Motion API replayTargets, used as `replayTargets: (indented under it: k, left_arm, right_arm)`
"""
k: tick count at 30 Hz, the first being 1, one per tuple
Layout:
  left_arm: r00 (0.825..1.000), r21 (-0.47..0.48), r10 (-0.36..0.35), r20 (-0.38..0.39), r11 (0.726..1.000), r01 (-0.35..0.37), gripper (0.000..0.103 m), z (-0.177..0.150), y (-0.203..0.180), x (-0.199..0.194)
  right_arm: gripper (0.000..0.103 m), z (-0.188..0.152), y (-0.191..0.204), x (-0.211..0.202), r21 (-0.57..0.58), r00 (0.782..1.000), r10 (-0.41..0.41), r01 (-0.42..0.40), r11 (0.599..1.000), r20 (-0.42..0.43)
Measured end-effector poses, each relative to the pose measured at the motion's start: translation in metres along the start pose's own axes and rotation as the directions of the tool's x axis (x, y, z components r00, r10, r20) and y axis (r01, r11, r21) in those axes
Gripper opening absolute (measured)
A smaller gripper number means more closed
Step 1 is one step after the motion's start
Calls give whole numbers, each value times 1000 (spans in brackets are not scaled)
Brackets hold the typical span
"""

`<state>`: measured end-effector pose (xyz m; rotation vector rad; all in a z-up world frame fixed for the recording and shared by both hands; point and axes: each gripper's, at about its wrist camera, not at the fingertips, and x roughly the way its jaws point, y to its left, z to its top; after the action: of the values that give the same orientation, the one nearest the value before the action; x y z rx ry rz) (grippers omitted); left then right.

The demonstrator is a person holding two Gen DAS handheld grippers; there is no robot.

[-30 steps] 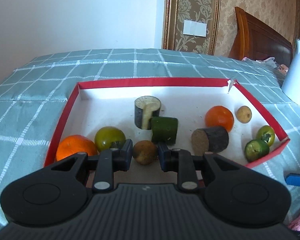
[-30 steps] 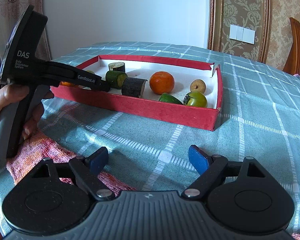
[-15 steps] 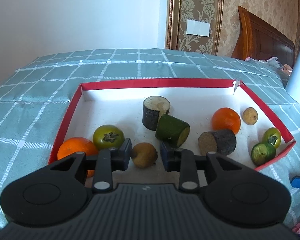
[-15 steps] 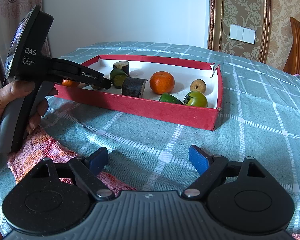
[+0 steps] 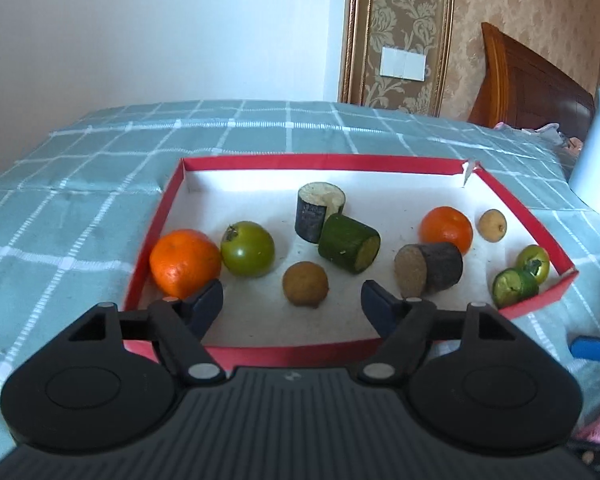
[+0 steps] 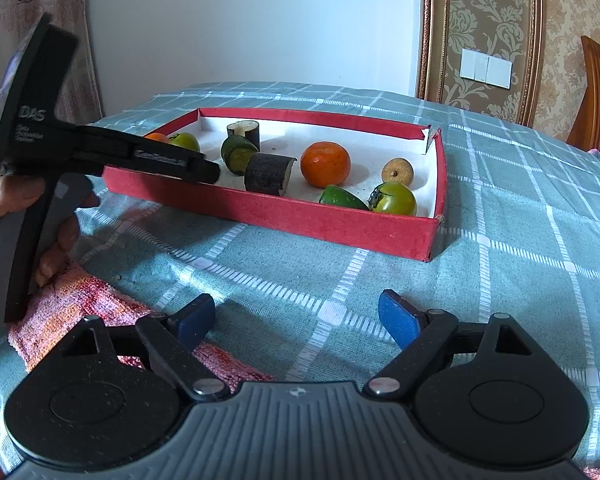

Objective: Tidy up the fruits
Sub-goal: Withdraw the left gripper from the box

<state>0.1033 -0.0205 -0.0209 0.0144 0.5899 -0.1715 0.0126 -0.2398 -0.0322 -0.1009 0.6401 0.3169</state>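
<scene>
A red tray (image 5: 320, 158) holds the fruit: two oranges (image 5: 184, 262) (image 5: 446, 230), a green round fruit (image 5: 248, 254), a brown round fruit (image 5: 305, 284), a green cut piece (image 5: 350, 248) on its side, and two dark cut pieces (image 5: 320, 212) (image 5: 428, 268). My left gripper (image 5: 292, 300) hangs over the tray's near edge. Its jaws are opening, and the brown fruit lies just ahead between them, untouched. In the right wrist view the left gripper (image 6: 204, 170) reaches in over the tray (image 6: 300, 220). My right gripper (image 6: 296, 312) stands open over the checked cloth, holding nothing.
A small tan fruit (image 5: 493, 225) and two green fruits (image 5: 534, 262) (image 5: 514, 286) lie at the tray's right end. A pink-orange towel (image 6: 72, 304) lies near the left hand (image 6: 4, 200). A white container (image 5: 598, 152) stands right of the tray.
The left jaws, close on either side of the brown fruit before, have spread wide and the fruit lies free. The green cut piece has tipped onto its side. The right gripper has not moved.
</scene>
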Motion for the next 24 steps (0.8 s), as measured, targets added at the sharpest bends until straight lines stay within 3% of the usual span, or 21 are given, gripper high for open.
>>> replayTargets:
  k: [4,5,7,10,13,18,24]
  left_arm:
    - [998,-22,32,58,999,-31,94,-6,2,-26]
    - [997,-24,35,73,999,-34,95,-8,2,-32]
    - [996,-30,35,79,999,-32,99,-14,3,-43]
    - [996,-61,26,91,998,-20,103,-24,4,-62]
    - [995,-72,28,100,997,-21,103,-34,2,-80]
    - [991,-92,97,96,992,-88,103,-44,2,-96]
    - [985,-105,146,90,985,-136,103,-42,1,-105]
  right_arm:
    - [89,0,1,0,-2,1000,-1,1,1000,0]
    - [89,0,1,0,-2,1000,-2,2,1000,-1]
    - [103,0,1,3,8,1000,-24,24,1000,-18]
    - [103,0,0,4,11,999,-38,38,999,-18]
    - [103,-2,0,0,59,993,-120,120,991,2]
    - [103,-7,-3,-14,206,989,-128,112,972,68]
    - [103,3,9,-27,212,974,-200,174,962,110]
